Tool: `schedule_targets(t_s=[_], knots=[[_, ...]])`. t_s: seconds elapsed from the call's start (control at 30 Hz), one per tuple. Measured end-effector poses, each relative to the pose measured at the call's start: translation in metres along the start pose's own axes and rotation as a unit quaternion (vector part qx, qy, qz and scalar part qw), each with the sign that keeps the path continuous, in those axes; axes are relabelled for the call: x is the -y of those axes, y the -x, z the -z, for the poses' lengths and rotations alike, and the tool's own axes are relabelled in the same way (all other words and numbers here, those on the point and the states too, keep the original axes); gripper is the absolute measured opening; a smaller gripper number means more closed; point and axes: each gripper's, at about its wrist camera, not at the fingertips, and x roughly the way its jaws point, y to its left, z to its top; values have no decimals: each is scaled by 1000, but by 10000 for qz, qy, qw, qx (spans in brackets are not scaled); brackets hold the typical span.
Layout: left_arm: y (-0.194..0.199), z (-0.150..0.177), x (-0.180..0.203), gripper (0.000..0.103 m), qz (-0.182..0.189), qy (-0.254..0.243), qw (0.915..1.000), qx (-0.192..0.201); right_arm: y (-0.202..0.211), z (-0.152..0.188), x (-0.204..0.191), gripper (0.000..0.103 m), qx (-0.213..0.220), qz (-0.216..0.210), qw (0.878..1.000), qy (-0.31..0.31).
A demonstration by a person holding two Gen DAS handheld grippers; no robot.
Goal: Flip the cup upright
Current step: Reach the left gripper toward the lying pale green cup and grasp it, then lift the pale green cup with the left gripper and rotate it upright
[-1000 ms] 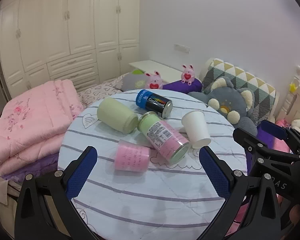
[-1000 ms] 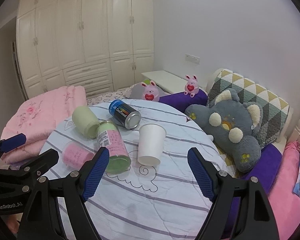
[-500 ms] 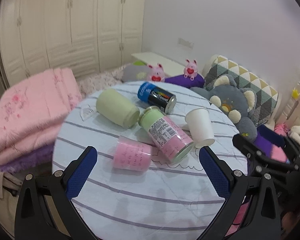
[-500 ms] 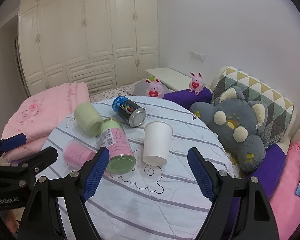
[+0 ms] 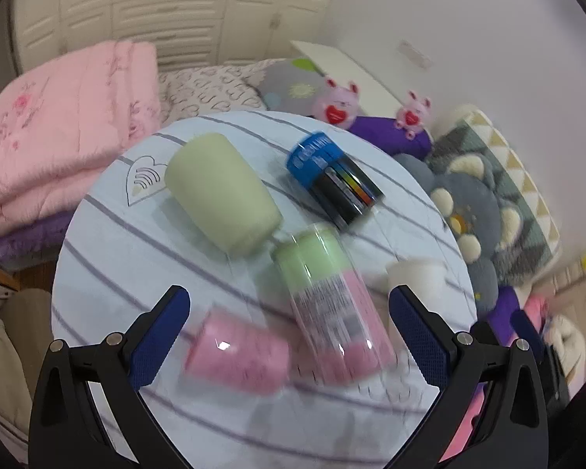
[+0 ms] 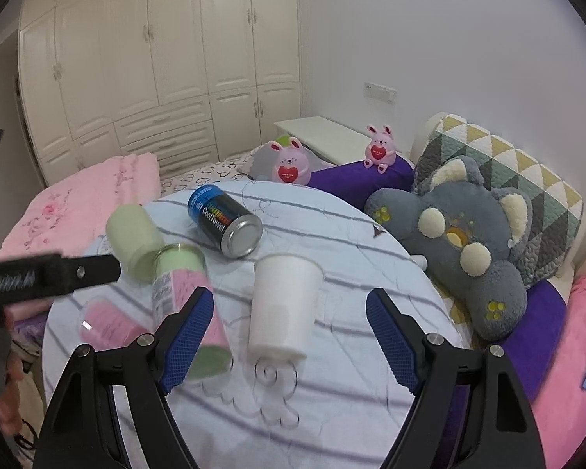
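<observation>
Fingers spread wide and empty, the right gripper [image 6: 289, 336] frames the upside-down white paper cup [image 6: 282, 308] on the round striped table [image 6: 371, 391]. The left gripper [image 5: 289, 336], equally wide, hovers over a toppled pink plastic cup [image 5: 238, 357]. Approach stage, apparently; next comes closing on a cup and turning it mouth-up.

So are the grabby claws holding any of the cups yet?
No, nothing is held. The left gripper is open above the pink cup, and the right gripper is open around the white cup without touching it.
</observation>
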Motion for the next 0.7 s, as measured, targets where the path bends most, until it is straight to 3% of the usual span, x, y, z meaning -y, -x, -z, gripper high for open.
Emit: schedule_targets(t_s=[0.3, 0.53, 0.7], knots=[[-61, -63, -22, 103, -315, 520, 9959, -671, -64, -42, -31, 82, -505, -153, 9981, 332], [-120, -87, -48, 103, -457, 1233, 9799, -1498, -93, -52, -43, 82, -728, -317, 9961, 396], [-144, -90, -51, 103, -666, 1288, 9730, -1798, -105, -50, -42, 82, -897, -449, 9943, 366]])
